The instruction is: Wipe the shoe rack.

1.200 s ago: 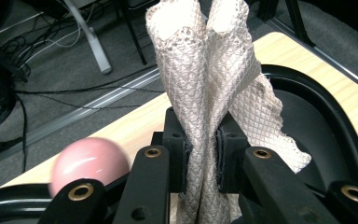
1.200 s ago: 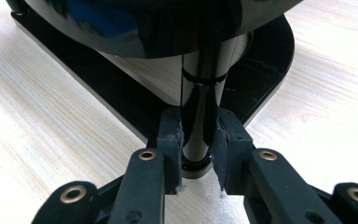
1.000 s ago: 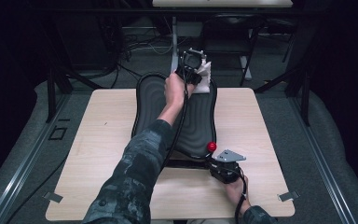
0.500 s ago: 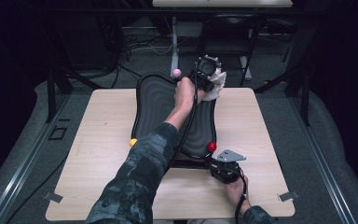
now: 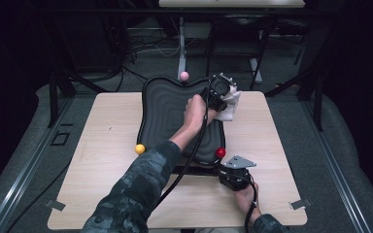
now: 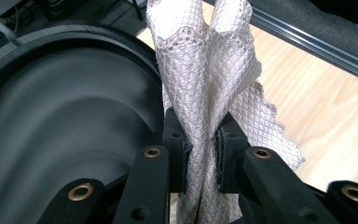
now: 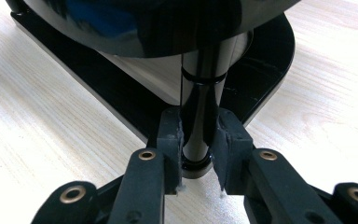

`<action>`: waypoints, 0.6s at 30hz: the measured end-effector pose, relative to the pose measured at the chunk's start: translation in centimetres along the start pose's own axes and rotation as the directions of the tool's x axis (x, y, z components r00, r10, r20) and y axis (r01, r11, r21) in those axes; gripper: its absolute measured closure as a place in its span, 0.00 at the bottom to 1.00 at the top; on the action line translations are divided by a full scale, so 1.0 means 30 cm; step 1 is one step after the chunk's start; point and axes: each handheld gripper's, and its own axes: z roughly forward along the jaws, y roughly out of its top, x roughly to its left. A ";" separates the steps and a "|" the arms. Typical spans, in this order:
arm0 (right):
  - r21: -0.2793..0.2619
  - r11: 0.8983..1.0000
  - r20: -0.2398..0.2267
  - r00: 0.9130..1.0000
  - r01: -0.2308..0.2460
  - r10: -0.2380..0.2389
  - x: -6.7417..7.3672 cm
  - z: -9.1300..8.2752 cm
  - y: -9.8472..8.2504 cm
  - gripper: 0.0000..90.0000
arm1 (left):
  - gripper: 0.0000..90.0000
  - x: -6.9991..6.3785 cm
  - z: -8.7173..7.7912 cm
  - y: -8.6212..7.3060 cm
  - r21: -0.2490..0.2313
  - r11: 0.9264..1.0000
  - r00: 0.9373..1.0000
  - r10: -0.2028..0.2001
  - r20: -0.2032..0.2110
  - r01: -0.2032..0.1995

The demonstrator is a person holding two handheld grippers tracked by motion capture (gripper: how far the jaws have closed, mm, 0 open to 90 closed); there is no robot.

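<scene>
Over table [image 5: 102, 160], left gripper [image 5: 222, 94] carried cloth [image 5: 228, 108] rightward off tray [image 5: 167, 116].

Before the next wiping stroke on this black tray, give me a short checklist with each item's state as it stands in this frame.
1. Left tool shut on the white cloth: ok, cloth pinched between both pads.
2. Right tool shut on the tray's black post: ok, pads sit on either side of it.
3. Cloth in contact with the black tray: cannot tell; it hangs at the tray's far right rim, partly over the table.
4. Tray base flat on the table: ok in the right gripper view.
5. Coloured balls at the rim, pink, yellow, red, away from the cloth: ok.
</scene>
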 end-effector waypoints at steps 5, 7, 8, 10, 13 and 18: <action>0.002 1.000 -0.001 1.000 -0.001 0.001 0.001 0.000 0.000 0.82 | 0.87 -0.028 -0.010 -0.052 -0.006 1.000 0.999 0.013 0.033 -0.013; 0.003 1.000 0.000 1.000 -0.001 0.001 0.000 0.000 0.000 0.82 | 0.87 -0.036 -0.014 -0.070 -0.008 1.000 0.999 0.018 0.043 -0.018; 0.003 1.000 0.000 1.000 -0.001 0.001 0.000 0.000 0.000 0.82 | 0.87 -0.042 -0.017 -0.080 -0.007 1.000 0.998 0.024 0.050 -0.023; 0.001 1.000 -0.004 1.000 -0.005 0.005 0.001 0.001 0.000 0.82 | 0.87 -0.058 -0.023 -0.103 -0.006 0.999 0.997 0.041 0.063 -0.041; 0.002 1.000 -0.004 1.000 -0.005 0.005 0.001 0.000 0.000 0.82 | 0.87 -0.078 -0.029 -0.135 -0.005 0.998 0.995 0.059 0.085 -0.058; 0.001 1.000 -0.003 1.000 -0.006 0.006 0.001 0.001 0.000 0.82 | 0.87 -0.107 -0.040 -0.182 -0.001 0.997 0.990 0.079 0.120 -0.080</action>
